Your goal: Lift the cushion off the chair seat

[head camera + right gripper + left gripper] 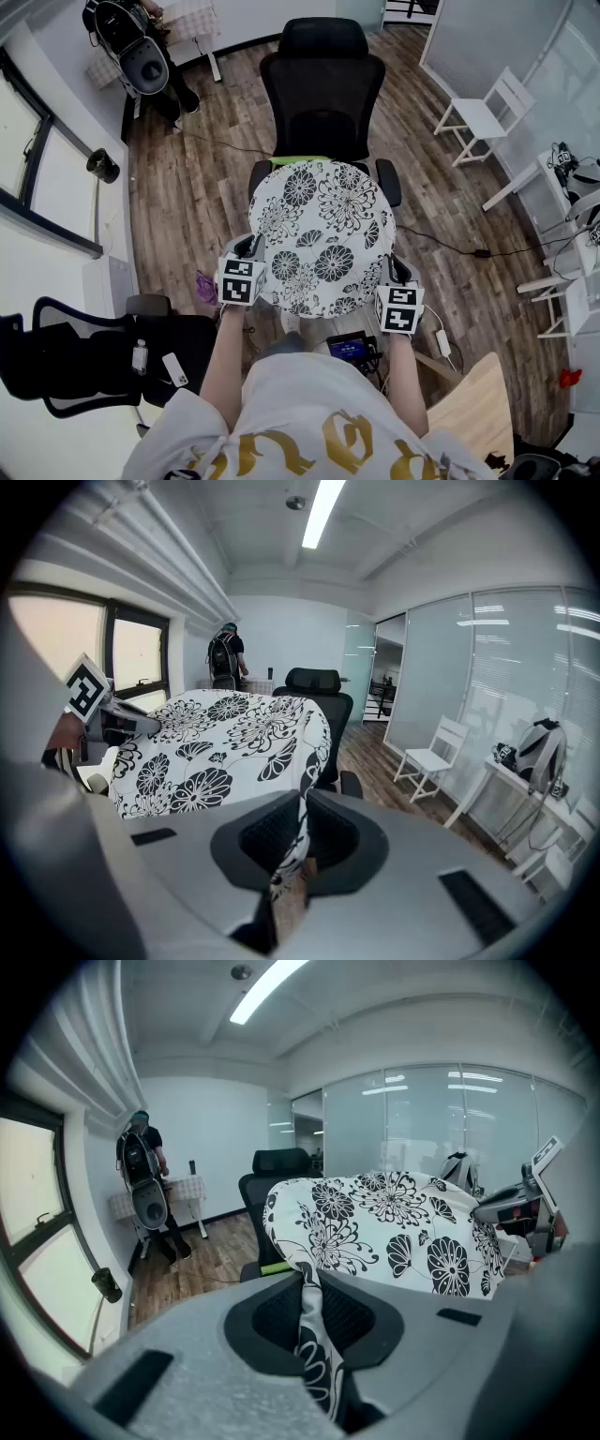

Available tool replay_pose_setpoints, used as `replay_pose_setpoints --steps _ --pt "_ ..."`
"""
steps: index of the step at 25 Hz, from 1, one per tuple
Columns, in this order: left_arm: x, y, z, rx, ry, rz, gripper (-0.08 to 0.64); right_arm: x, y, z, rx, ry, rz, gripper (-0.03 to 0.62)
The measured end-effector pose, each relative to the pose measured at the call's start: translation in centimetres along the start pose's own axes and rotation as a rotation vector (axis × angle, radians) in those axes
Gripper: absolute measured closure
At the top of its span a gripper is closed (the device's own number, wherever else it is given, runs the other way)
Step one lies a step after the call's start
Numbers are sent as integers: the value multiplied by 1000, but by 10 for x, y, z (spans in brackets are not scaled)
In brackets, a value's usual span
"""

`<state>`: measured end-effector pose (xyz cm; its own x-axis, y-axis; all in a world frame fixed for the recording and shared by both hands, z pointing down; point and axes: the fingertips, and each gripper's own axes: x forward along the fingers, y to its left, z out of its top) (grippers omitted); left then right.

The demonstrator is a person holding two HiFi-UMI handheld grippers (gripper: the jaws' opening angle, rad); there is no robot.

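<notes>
Straight ahead the way is closed by the chair (322, 122), whose back rises behind the cushion (323, 234). An armrest (388, 181) stands at each side of it. Open floor (202, 202) is left between the chair and the window wall (a person (150, 56) stands at its far end). This floor is broken only by a dark cylinder (101, 165) near the wall and a purple scrap (204, 286). Nearer on that side, room is taken up by a second chair (66, 366). On the right the floor is crossed by a cable (441, 246). Beyond it a white chair (487, 112) and a desk (530, 178) are set. The near right is blocked by a wooden tabletop (478, 408). A device (352, 349) lies on the floor below the cushion's near edge.
</notes>
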<state>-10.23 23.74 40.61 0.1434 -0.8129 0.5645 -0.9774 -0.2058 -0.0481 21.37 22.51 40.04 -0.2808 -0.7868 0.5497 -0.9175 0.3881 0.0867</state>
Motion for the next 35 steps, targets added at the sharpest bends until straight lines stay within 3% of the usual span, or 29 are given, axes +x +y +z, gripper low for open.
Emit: replay_pose_setpoints --steps 9,21,35 --pt "-5 1 7 6 -16 1 529 2 -1 -7 21 7 4 568" --pt "-16 -4 2 -21 -31 9 530 -3 -2 -5 75 -55 40 566" --pt "-4 -15 5 -22 -43 -32 530 -4 -5 -23 143 -45 33 566"
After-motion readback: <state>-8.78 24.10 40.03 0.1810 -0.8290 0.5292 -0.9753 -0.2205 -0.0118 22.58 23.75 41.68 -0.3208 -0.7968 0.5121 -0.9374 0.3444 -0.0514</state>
